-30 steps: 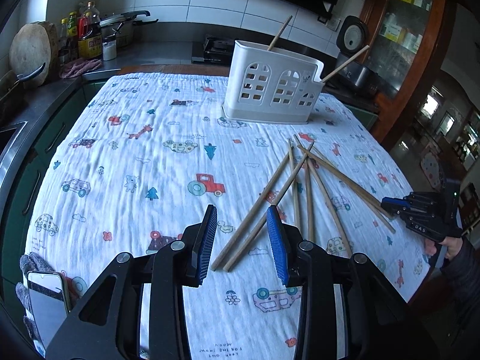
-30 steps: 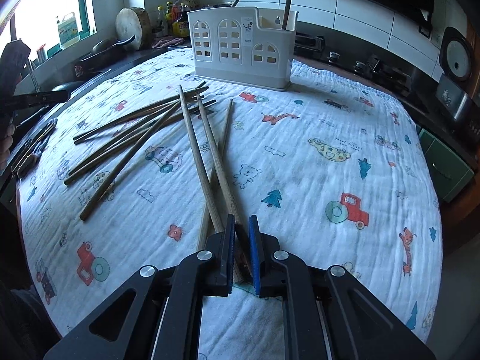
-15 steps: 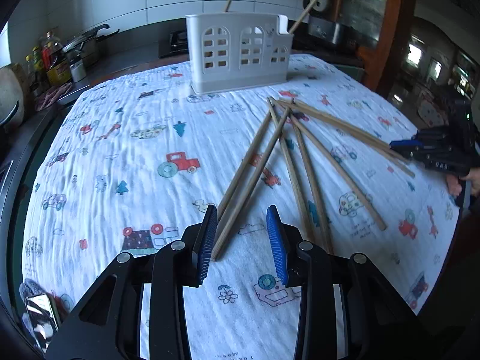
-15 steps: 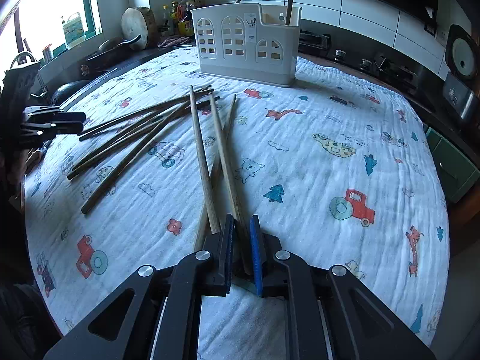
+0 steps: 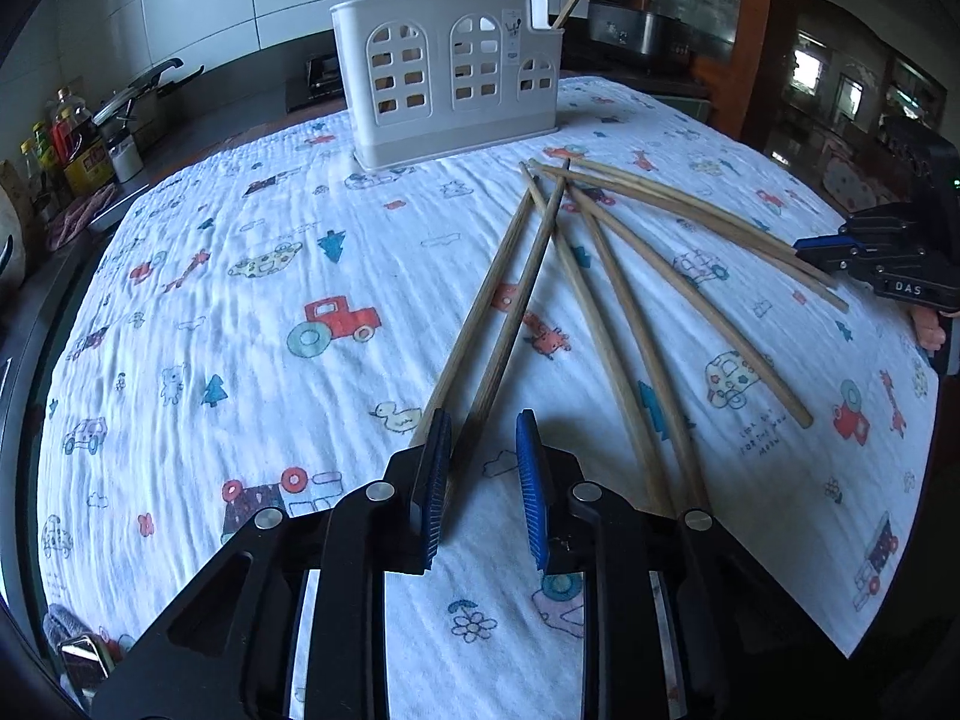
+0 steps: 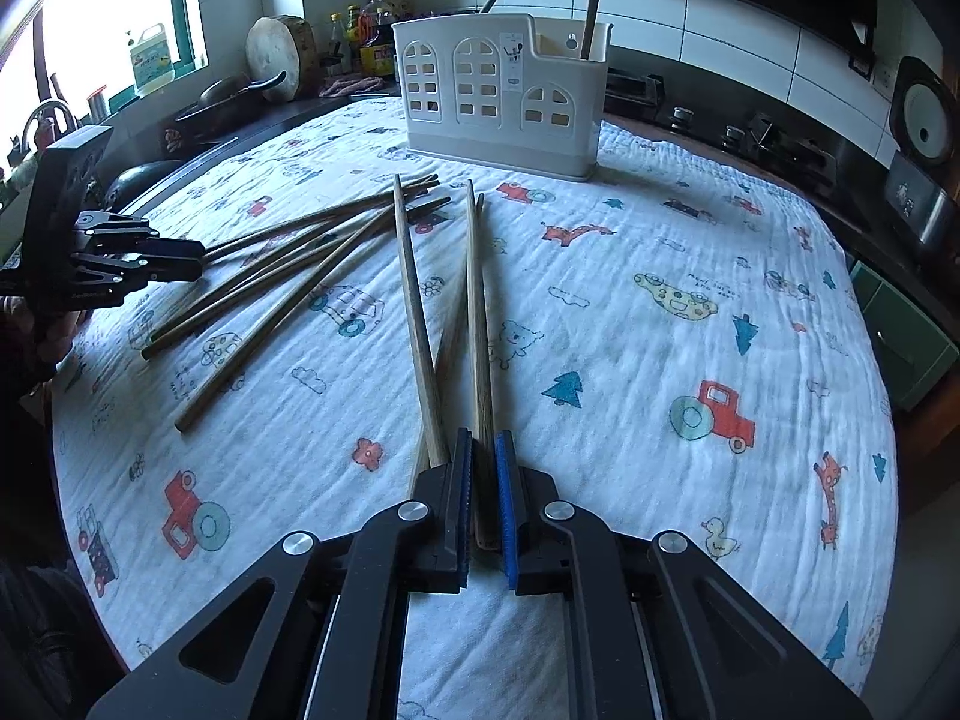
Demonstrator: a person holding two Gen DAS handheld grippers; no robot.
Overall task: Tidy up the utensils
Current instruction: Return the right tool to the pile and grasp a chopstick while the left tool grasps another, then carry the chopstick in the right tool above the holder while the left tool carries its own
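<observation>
So, table w/ printed cloth (image 5: 252, 300) fills both views. White caddy (image 5: 450, 75) stands upright at 12 o'clock, far end of cloth, 2 sticks poking out its top.

Loose chopsticks (image 5: 654, 276) lie fanned on cloth btwn caddy and grippers, far tips bunched near caddy base, near ends spread toward 3–6 o'clock in left cam.

L gripper (image 5: 480, 480) at 6 o'clock in its cam, jaws apart, released. One stick (image 5: 510, 312) runs into the gap, near end lying next to the left pad; right pad clear of it. A 2nd stick sits just outside the left pad. Not clamped.

R gripper (image 6: 485, 504) at 6 o'clock in its cam, jaws nearly together, clenched on a chopstick (image 6: 475, 300) whose end sits btwn the blue pads; shaft points to 12, toward caddy. Another stick crosses just left of the left pad, outside the grip.

In left cam, R gripper shows at 3 o'clock, at cloth edge. In right cam, L gripper shows at 9 o'clock, tips at the ends of the fanned pile.
</observation>
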